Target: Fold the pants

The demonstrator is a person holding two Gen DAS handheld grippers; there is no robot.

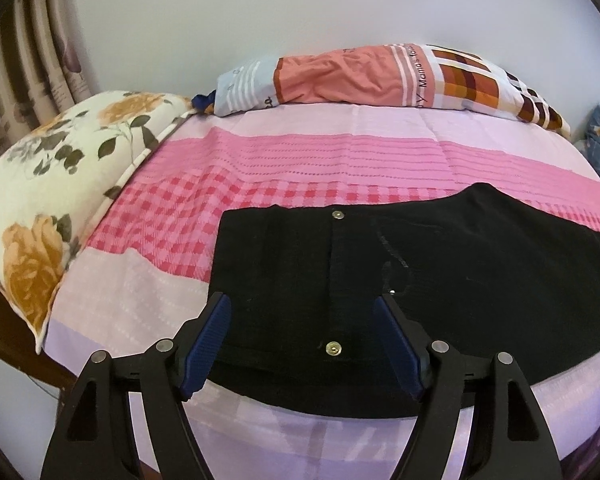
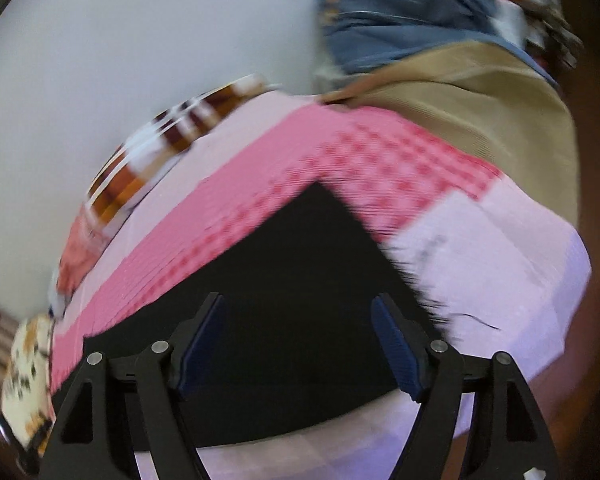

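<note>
Both grippers' jaws gape empty over the black pants (image 1: 420, 264), whose legs run off-frame; right view blurred.

A pink and lilac checked bedspread (image 1: 284, 160) covered the bed ahead of the tongs. A floral pillow (image 1: 56, 184) lay far to their left, and a striped, patchwork pillow (image 1: 360, 76) sat beyond them against the white wall (image 1: 260, 8). Blue denim (image 2: 400, 20) and tan cloth (image 2: 480, 112) were piled ahead to the right.
</note>
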